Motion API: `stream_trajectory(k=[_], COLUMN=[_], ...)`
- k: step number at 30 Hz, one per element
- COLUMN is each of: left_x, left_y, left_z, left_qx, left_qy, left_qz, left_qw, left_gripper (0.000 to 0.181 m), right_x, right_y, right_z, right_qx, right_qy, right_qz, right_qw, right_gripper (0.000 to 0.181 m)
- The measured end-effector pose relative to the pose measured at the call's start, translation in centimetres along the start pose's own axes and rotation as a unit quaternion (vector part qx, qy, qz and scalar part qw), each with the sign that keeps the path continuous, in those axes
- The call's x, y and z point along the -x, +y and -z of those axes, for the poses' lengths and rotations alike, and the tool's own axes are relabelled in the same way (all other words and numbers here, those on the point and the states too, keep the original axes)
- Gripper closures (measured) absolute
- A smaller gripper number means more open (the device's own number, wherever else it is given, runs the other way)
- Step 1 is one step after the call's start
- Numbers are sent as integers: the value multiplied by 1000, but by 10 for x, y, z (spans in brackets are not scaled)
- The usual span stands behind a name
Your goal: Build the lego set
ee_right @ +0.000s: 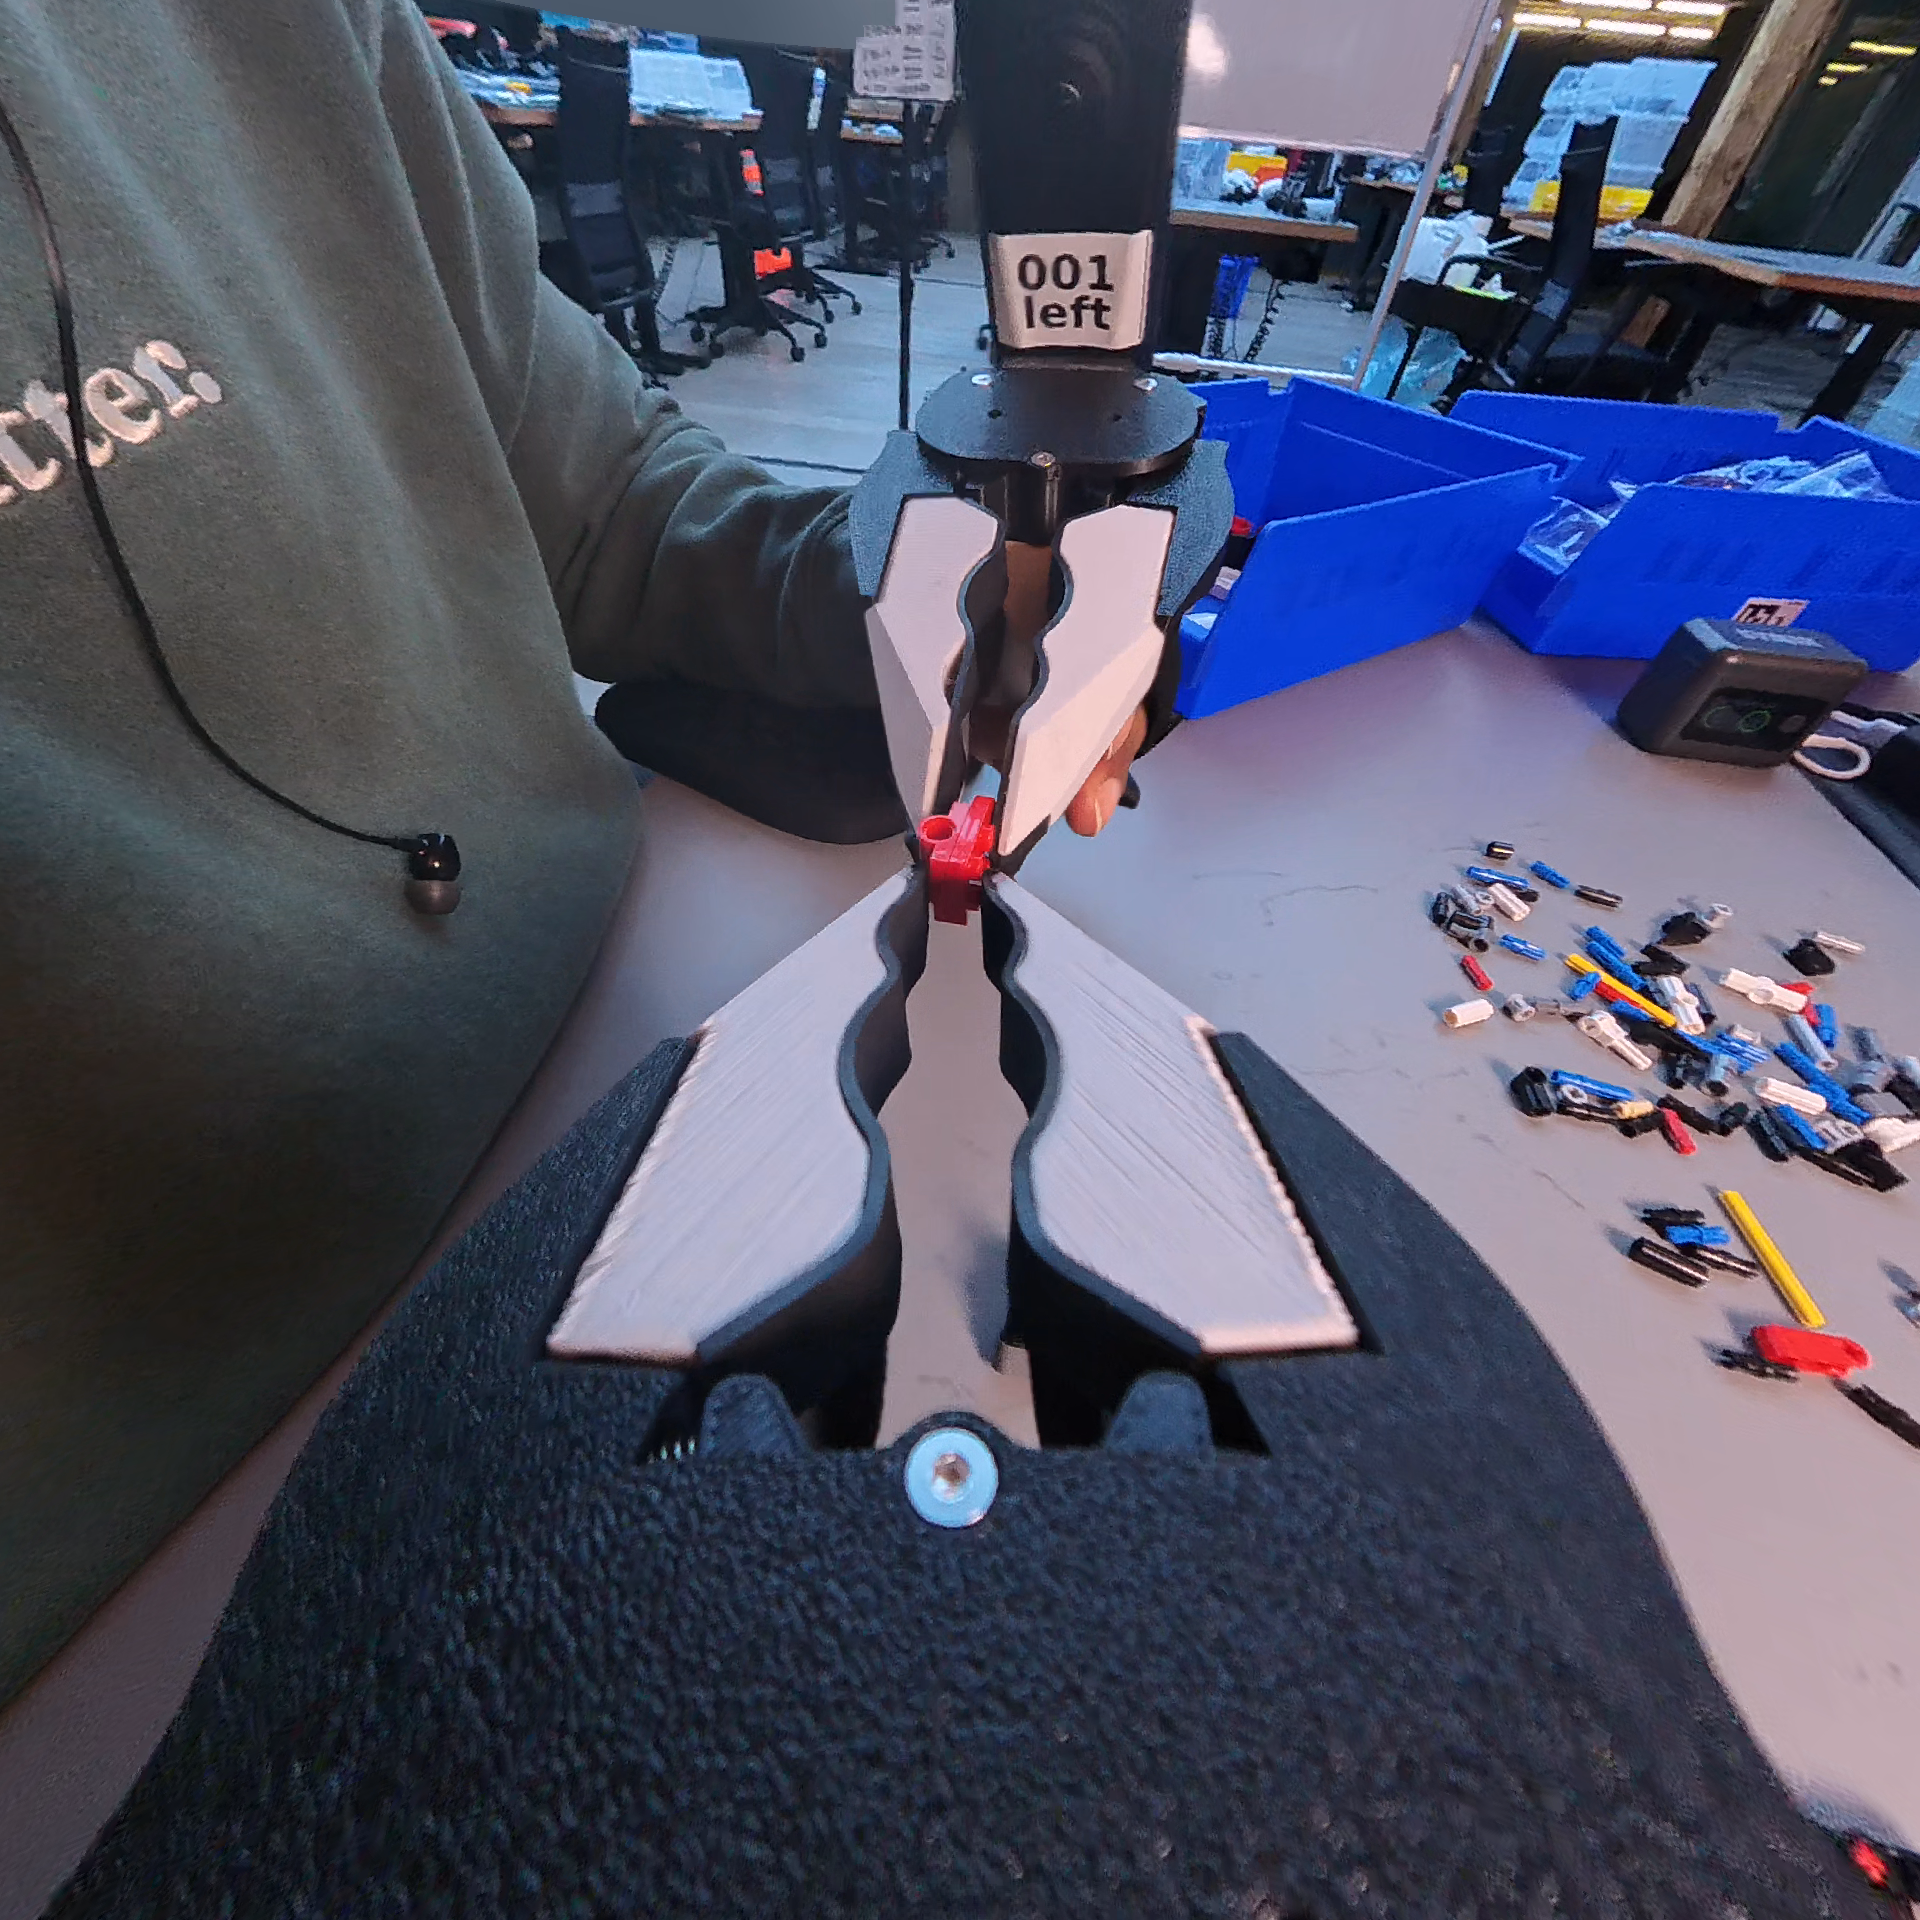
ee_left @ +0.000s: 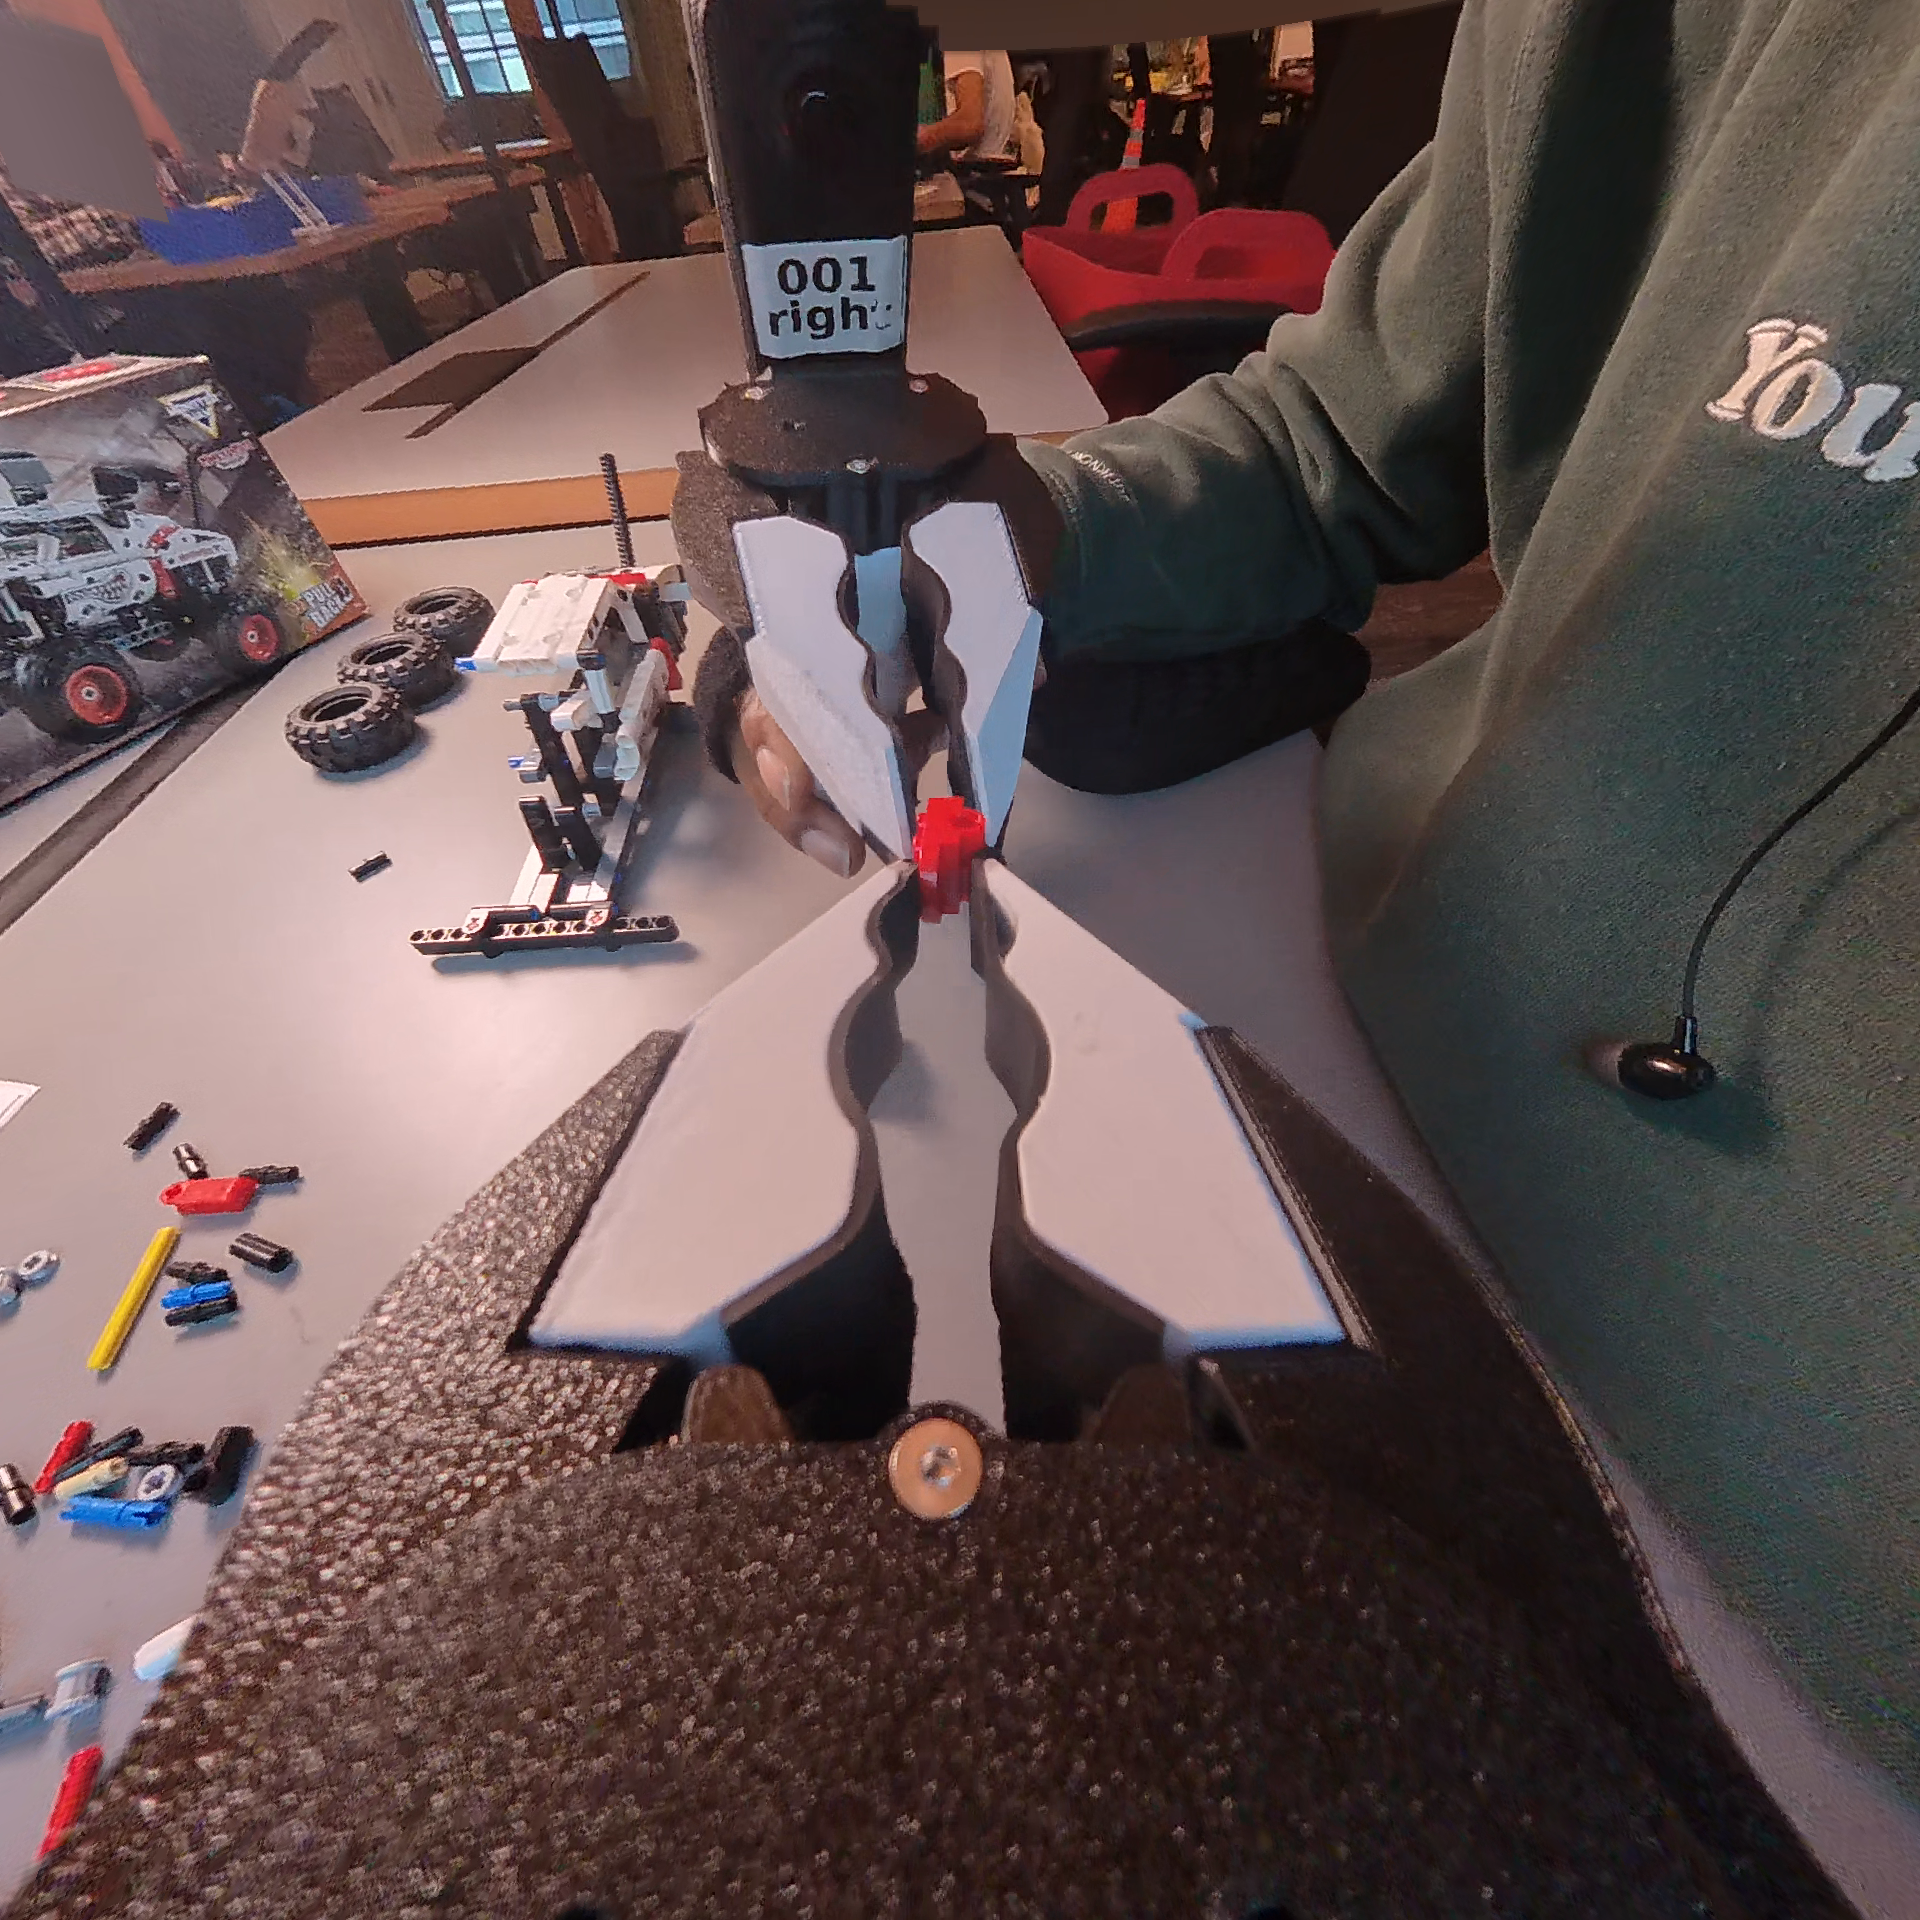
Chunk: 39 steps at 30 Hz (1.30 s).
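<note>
Red plastic, small and knobbly, pinched at the very tips of both pairs of fingers: a red lego piece (ee_left: 948,854) with a round hole at one end and a cross-shaped body below, held in the air above the table (ee_left: 312,1039), close to the person's green sweatshirt (ee_left: 1610,727). Left gripper (ee_left: 943,883) clamped on its lower part, right gripper (ee_right: 951,883) clamped on it from the opposite side, tips of the two tools nearly touching around it. Could easily be two red parts being pressed together rather than one; too small to tell. Risks, as a judgement: so little plastic inside either grip that a slight twist or uneven squeeze may flick the piece out sideways, down onto the table or into the lap; pushing off-axis may jam the joint or leave it half seated; letting go with one pair of fingers before the other has a firm hold may drop it. Smooth hard surface, likely slippery against the pale finger faces. Well away beyond the left fingertips and to their left side: half-built white and black chassis (ee_left: 582,748), three black tyres (ee_left: 390,675), box (ee_left: 125,540). Loose pins and a yellow axle (ee_right: 1766,1252) scattered off to the right of the right fingers, near blue bins (ee_right: 1455,540).
</note>
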State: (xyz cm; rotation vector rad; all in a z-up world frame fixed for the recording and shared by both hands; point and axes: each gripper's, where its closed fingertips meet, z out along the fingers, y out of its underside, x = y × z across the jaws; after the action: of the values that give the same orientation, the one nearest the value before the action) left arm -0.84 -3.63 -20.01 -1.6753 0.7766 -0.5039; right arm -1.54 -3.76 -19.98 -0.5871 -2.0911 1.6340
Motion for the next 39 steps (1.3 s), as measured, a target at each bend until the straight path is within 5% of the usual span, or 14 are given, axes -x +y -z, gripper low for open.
stream_trajectory(k=[10,17,21,29,39], left_x=[9,19,25,22,28], left_y=[3,-14,-11,11,10], left_z=[1,10,8,-2,2], left_qx=[1,-104,-131,-65,-92], left_qy=[-22,45,96,73,85], left_qz=[2,215,342,320,366], left_qw=[1000,970,926,942,922], left_gripper=[173,140,152,165,165], right_x=[-9,-22,-24,-29,-32], right_y=[-1,-12,-1,8,11], right_z=[-1,3,-3,-5,-6], right_qx=[15,12,53,78,81], right_qy=[56,146,171,186,198], right_qz=[57,193,270,303,321], right_qw=[997,970,946,932,923], right_gripper=[170,170,170,170,170])
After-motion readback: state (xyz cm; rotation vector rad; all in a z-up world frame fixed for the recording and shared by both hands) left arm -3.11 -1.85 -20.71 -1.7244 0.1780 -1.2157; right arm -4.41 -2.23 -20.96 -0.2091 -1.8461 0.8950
